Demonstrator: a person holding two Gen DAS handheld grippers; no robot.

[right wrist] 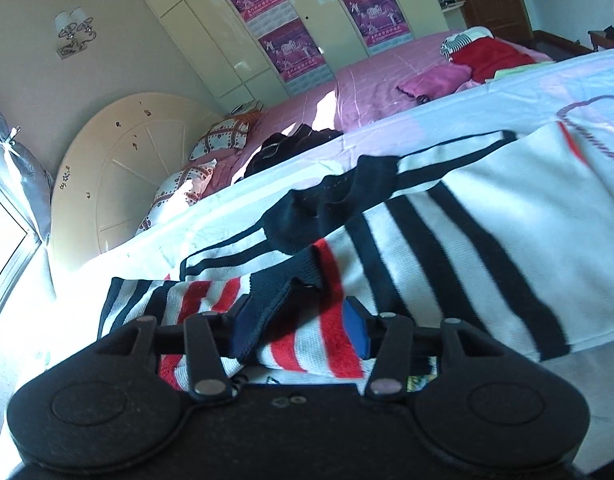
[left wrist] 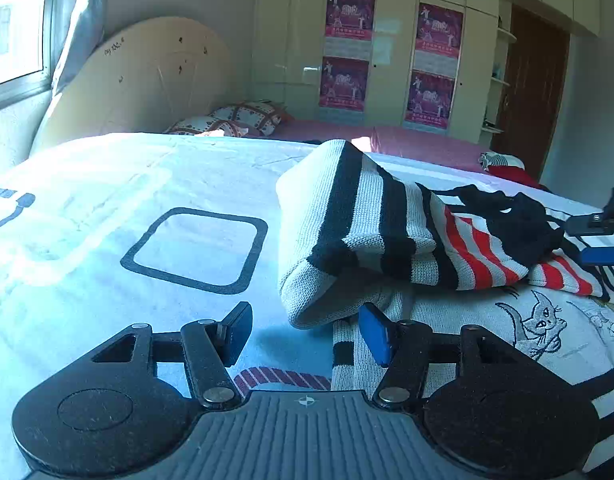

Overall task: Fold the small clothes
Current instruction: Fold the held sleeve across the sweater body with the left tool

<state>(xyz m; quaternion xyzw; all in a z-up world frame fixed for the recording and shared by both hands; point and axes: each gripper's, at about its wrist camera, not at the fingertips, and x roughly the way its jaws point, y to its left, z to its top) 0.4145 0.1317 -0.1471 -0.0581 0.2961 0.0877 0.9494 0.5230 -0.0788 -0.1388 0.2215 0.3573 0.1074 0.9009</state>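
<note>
A small white knit sweater (left wrist: 359, 220) with black and red stripes and a cat drawing (left wrist: 543, 322) lies partly folded on the white printed sheet (left wrist: 107, 208). My left gripper (left wrist: 305, 334) is open and empty, low over the sheet just in front of the folded sleeve. In the right wrist view the sweater (right wrist: 487, 216) fills the middle. My right gripper (right wrist: 301, 332) is wide open, with the red-striped fold and black collar edge (right wrist: 267, 308) lying between its fingers. The right gripper also shows at the right edge of the left wrist view (left wrist: 603, 236).
A pink bedspread (right wrist: 379, 76) lies beyond the sheet with patterned pillows (right wrist: 223, 138), a dark garment (right wrist: 295, 142), and red and pink clothes (right wrist: 487, 56). A round headboard (right wrist: 123, 160), wardrobe with posters (left wrist: 347, 48) and a brown door (left wrist: 535, 92) stand behind.
</note>
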